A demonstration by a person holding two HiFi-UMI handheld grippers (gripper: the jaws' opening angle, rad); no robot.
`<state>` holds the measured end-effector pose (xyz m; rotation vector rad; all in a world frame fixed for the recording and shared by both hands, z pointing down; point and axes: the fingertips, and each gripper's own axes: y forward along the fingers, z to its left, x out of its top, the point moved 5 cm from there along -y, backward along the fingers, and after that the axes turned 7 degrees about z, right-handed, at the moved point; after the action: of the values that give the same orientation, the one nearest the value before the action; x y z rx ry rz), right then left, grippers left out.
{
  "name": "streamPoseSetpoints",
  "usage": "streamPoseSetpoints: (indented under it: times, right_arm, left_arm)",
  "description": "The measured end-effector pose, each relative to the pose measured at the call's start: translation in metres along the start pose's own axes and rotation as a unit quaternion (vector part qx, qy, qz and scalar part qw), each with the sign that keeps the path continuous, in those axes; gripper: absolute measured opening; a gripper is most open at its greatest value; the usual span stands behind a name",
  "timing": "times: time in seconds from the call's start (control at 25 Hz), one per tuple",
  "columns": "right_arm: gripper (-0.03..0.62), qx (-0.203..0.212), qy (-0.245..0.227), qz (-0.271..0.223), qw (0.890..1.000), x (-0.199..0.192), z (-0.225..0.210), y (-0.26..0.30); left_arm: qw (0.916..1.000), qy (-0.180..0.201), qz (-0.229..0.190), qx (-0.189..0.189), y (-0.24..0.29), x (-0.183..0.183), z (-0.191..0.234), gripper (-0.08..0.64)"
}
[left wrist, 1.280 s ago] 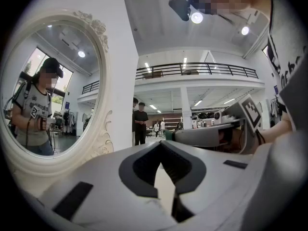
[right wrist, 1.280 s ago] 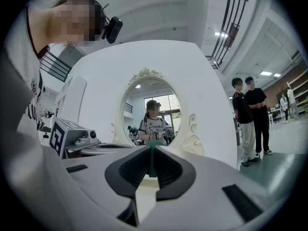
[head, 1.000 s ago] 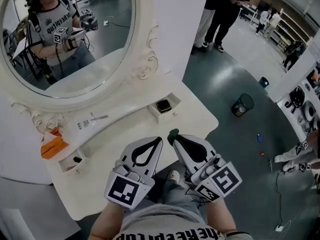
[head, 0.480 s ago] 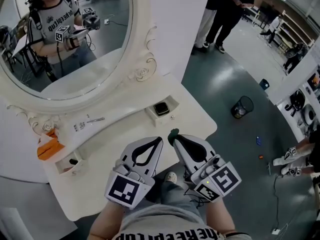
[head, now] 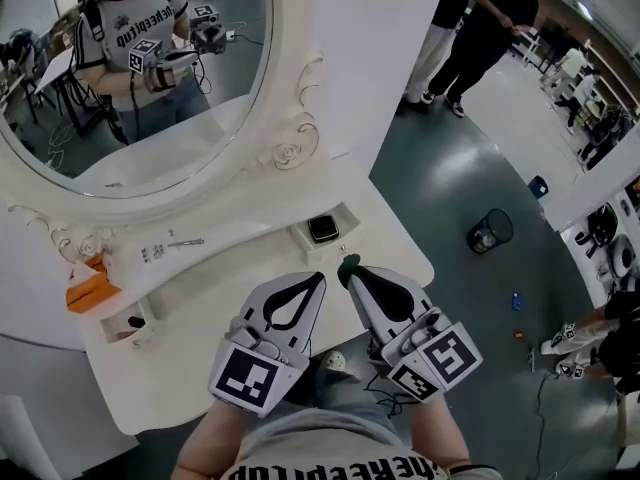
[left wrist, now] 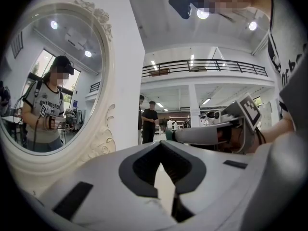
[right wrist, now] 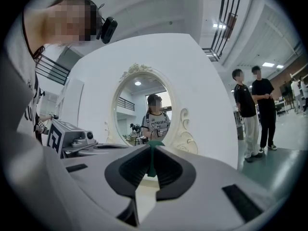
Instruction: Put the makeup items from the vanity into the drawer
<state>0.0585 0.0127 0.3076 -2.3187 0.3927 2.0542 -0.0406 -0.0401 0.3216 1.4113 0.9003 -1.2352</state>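
The right claw (head: 352,271) is nipping a small green item (right wrist: 152,161) above the bench's (head: 225,273) near edge while the left claw (head: 318,280) is sitting pinched shut and empty, so the carry is seemingly running and calling next for the drawer, unseen here.

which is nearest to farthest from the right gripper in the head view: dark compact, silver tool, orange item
From the right gripper, shut on a small green thing:
1. dark compact, in the small tray just ahead
2. silver tool, left, on the shelf under the mirror
3. orange item, far left end
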Motion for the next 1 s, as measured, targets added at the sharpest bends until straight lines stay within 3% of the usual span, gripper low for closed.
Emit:
streamPoseSetpoints:
  times: [1.0]
  right_arm:
    - [0.043, 0.104, -0.008, 0.037, 0.994, -0.006, -0.075, 0.041]
  left_arm:
    - [0.9925, -0.035, 0.011, 0.116, 0.051, -0.001, 0.011, 0.014]
